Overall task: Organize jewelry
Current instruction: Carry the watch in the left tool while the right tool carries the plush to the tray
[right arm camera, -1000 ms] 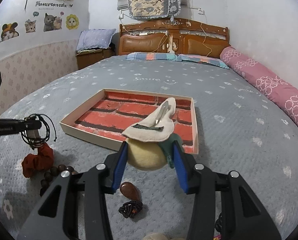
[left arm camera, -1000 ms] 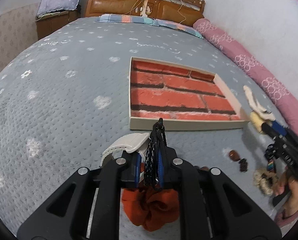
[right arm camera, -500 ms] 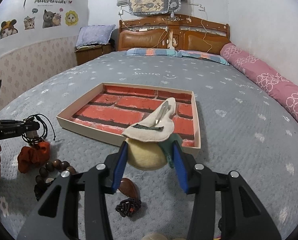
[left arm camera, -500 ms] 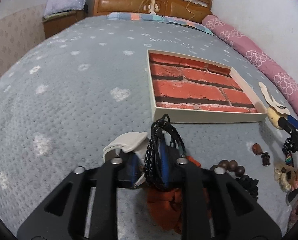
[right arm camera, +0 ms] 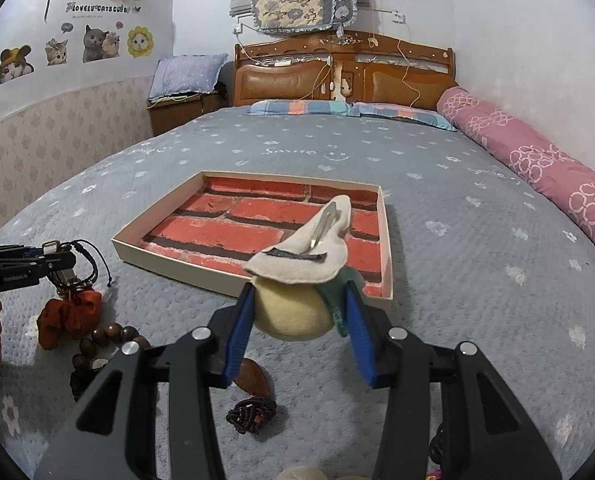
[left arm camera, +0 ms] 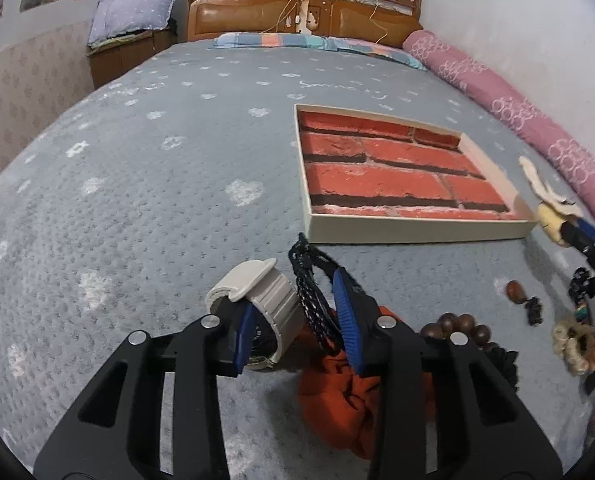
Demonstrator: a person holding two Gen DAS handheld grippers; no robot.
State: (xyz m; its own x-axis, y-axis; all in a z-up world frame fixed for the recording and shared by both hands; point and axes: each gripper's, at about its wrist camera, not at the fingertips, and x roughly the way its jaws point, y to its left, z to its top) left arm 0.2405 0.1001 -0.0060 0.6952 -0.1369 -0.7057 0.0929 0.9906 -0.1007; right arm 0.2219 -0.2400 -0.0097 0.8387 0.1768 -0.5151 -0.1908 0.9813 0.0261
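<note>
Jewelry: left claw (left arm camera: 297, 316) loose around cord bracelet (left arm camera: 311, 300); right claw (right arm camera: 297, 322) clenches plush clip (right arm camera: 297, 280)

Left gripper (left arm camera: 297, 312) fingers parted; right gripper (right arm camera: 303, 312) fingers clamped.

A home bedroom: quilted bed (right arm camera: 437, 184), wooden headboard (right arm camera: 345, 76); cat stickers (right arm camera: 97, 42).

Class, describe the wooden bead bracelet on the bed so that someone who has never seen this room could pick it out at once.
Start at the brick-patterned tray on the grey bedspread, then come to the small pile of accessories before its near left corner. Beside the orange scrunchie lies the wooden bead bracelet: the only string of round, glossy dark-brown beads there.
</note>
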